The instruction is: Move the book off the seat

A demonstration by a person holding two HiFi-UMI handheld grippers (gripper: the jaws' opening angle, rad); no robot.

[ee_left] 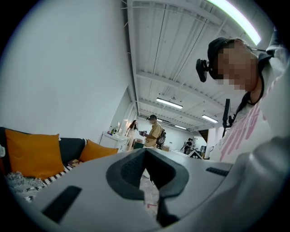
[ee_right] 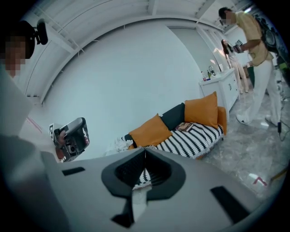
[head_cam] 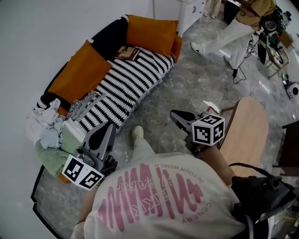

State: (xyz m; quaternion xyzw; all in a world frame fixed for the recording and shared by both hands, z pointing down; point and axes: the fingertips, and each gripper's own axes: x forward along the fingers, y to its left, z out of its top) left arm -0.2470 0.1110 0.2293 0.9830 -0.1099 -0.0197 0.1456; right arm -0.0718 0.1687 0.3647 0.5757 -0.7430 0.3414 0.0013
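Note:
A small brown book lies on the black-and-white striped seat of the sofa, at its far end between two orange cushions. It also shows in the right gripper view, book, and in the left gripper view, book. My left gripper is held low near the sofa's near end, its jaws shut and empty. My right gripper hovers over the floor, well short of the book, shut with nothing in it. The left gripper also appears in the right gripper view.
A heap of pale clothes fills the sofa's near end. A round wooden tabletop stands to my right. A person in a yellow top stands at the back right beside a white cabinet. The floor is grey marble.

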